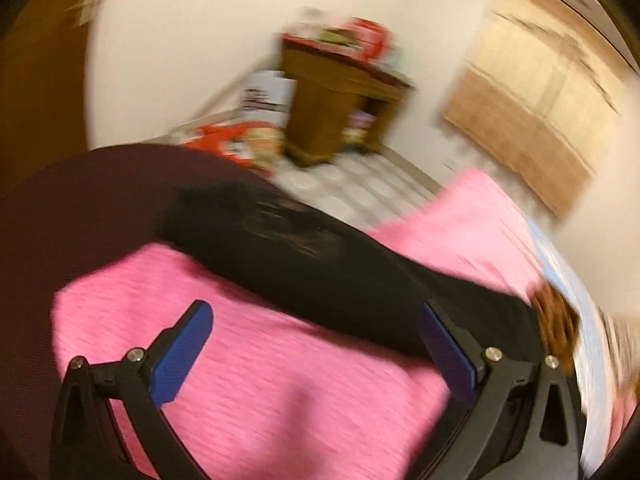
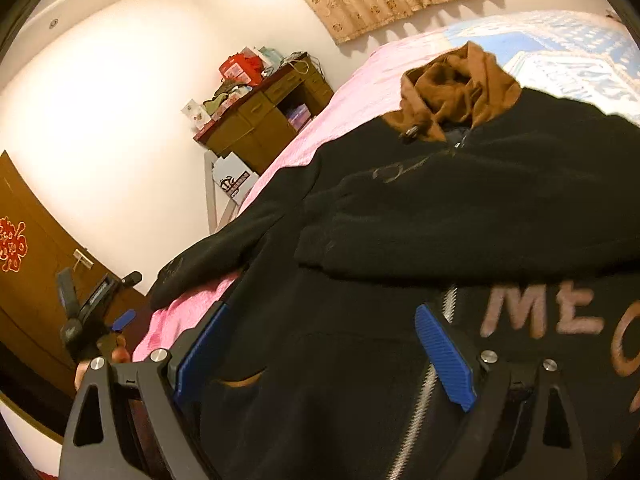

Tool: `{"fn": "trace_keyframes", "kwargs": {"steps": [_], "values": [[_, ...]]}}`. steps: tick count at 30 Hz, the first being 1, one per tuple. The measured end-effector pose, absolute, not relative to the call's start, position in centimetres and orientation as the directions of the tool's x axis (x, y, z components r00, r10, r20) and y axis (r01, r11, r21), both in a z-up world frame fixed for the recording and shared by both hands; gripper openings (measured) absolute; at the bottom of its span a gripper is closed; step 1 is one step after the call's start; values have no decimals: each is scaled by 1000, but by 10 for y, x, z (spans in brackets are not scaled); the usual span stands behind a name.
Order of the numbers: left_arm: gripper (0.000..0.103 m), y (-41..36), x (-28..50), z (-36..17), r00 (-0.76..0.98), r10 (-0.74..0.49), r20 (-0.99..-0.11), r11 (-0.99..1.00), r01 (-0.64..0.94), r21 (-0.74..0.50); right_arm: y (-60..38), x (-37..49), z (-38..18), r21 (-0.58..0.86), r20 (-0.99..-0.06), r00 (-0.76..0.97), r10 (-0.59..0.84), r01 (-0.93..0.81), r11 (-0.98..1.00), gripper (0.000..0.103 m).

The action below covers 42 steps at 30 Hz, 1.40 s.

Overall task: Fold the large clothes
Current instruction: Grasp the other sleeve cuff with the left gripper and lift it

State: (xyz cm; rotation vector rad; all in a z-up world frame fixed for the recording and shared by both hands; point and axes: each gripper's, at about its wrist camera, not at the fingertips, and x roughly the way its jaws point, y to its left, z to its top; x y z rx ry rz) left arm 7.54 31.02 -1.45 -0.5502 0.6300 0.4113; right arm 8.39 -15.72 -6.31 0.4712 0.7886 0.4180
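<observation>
Both grippers gape, left [image 1: 316,344] and right [image 2: 324,348], over black jacket [image 2: 400,220] (zipper showing) on pink bedspread [image 1: 280,380].

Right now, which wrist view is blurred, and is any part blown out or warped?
Left wrist view: heavy motion smear over the black jacket, pink bedspread and wooden desk. Right wrist view: sharp, though the white wall glares; fisheye bends the room edges in both.
</observation>
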Motion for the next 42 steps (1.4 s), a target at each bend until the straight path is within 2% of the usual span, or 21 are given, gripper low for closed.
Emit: {"fn": "trace_keyframes", "kwargs": {"steps": [4, 8, 13, 16, 19, 20, 22, 23, 24, 27, 33, 38, 42], "values": [[103, 346, 81, -25, 706, 276, -653, 687, -620, -380, -147, 72, -63, 538, -579, 622, 528, -195, 820, 93], [103, 357, 109, -44, 701, 214, -680, 645, -624, -441, -150, 64, -61, 532, -586, 625, 516, -183, 827, 93], [89, 361, 142, -79, 676, 109, -729, 581, -638, -504, -165, 54, -55, 546, -582, 648, 492, -137, 827, 93], [82, 359, 142, -84, 673, 126, -729, 566, -652, -504, -175, 47, -54, 552, -582, 659, 476, -109, 826, 93], [67, 354, 138, -84, 663, 148, -734, 573, -663, -483, -184, 43, -55, 563, -584, 668, 462, -78, 823, 93], [57, 355, 136, -86, 659, 153, -736, 568, -668, -481, -186, 43, -57, 568, -584, 668, 461, -69, 820, 93], [46, 356, 135, -87, 666, 161, -728, 562, -668, -487, -190, 44, -61, 581, -588, 664, 461, -50, 812, 93], [34, 359, 131, -87, 670, 162, -724, 564, -665, -489, -190, 44, -62, 585, -589, 663, 462, -45, 810, 93], [27, 358, 131, -86, 678, 165, -716, 574, -657, -489, -190, 44, -63, 589, -590, 660, 464, -42, 807, 93], [20, 356, 132, -77, 674, 189, -715, 610, -651, -452, -189, 43, -63, 587, -591, 660, 464, -42, 809, 93], [20, 334, 124, -37, 683, 323, -655, 667, -655, -355, -198, 37, -63, 609, -574, 675, 463, -26, 793, 93], [20, 321, 118, -15, 713, 381, -589, 702, -637, -317, -211, 35, -70, 631, -575, 677, 459, 10, 776, 93], [24, 338, 112, -23, 747, 339, -572, 696, -608, -382, -215, 34, -75, 638, -580, 674, 458, 26, 769, 93]]}}
